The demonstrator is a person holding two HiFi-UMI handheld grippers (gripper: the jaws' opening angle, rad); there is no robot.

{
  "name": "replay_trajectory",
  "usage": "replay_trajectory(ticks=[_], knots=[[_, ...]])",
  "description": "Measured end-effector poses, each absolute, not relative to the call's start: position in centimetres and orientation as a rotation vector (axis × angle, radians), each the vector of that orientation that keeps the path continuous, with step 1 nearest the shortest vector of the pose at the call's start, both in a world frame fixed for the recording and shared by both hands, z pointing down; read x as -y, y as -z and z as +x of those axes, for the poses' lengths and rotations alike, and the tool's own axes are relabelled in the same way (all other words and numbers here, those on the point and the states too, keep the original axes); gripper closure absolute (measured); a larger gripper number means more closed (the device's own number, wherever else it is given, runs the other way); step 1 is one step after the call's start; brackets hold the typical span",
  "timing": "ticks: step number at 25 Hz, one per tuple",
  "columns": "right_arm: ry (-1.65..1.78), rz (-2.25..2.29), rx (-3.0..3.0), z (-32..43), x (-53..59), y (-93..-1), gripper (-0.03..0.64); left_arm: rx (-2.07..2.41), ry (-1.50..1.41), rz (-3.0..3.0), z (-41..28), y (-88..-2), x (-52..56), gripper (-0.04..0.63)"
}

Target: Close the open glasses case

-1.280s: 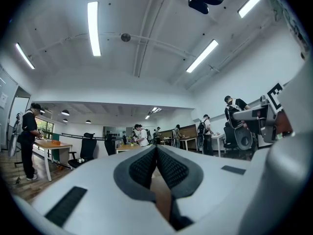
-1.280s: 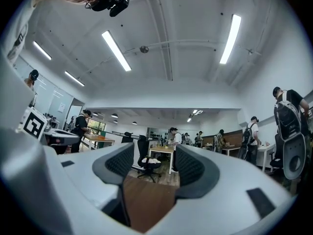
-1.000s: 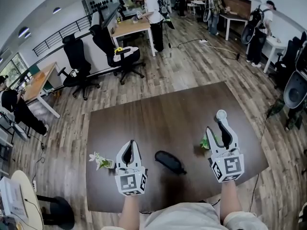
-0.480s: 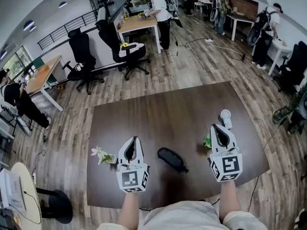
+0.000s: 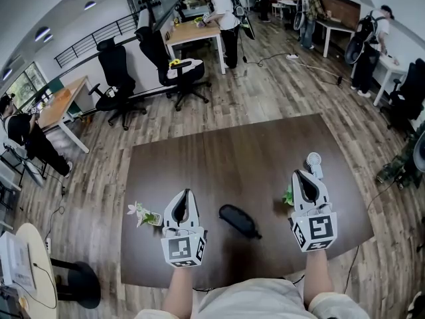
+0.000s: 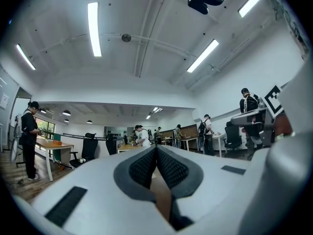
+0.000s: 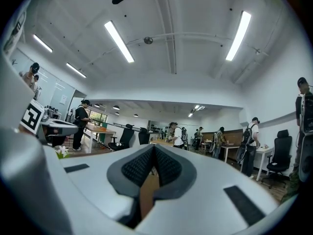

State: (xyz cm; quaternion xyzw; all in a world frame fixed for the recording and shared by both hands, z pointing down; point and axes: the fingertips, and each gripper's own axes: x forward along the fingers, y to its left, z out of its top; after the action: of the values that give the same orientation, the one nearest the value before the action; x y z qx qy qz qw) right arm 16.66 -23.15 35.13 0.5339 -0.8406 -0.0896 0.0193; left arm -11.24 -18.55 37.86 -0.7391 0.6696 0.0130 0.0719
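1. The glasses case (image 5: 238, 221) lies on the dark surface (image 5: 226, 158), close to its near edge. It sits between the two grippers, touching neither, and is slanted with its far end to the left.
2. The left gripper (image 5: 186, 194) hovers just left of the case. Its fingers (image 6: 144, 168) are pressed together with nothing between them.
3. The right gripper (image 5: 302, 175) is well to the right, beside a small green plant (image 5: 288, 197) and a white fan (image 5: 313, 159). Its fingers (image 7: 138, 168) are likewise closed and empty.
4. From above, the case looks like a low dark oval. I cannot tell whether its lid stands ajar.
5. Closed fingers probably suit this step. One gripper could steady the case's end while the other pushes the lid down like a blunt tip.
6. Pressing downward rather than sideways seems wiser, since a light case may skid on the smooth surface.
7. The left gripper should stay clear of the flower sprig (image 5: 141, 214) at its left.
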Motion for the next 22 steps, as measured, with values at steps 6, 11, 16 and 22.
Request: replay_trajectory(ticks=[6,11,16,22], knots=[[0.287,1.644,2.623,16.1,22.8,-34.9,0.615,-2.022,-0.048,-2.212,-11.7,-37.8,18.2,0.592],[0.293,1.634,2.630,16.0,23.0,-34.9,0.615,-2.030,-0.048,-2.199,-11.7,-37.7,18.0,0.592],[0.277,1.619,2.615,15.6,23.4,-35.7,0.615,-2.046,-0.041,-2.195,-12.1,-38.0,18.0,0.592],[0.234,1.598,2.562,15.4,23.7,-37.8,0.617,-2.090,-0.005,-2.210,-12.5,-40.1,17.7,0.592]])
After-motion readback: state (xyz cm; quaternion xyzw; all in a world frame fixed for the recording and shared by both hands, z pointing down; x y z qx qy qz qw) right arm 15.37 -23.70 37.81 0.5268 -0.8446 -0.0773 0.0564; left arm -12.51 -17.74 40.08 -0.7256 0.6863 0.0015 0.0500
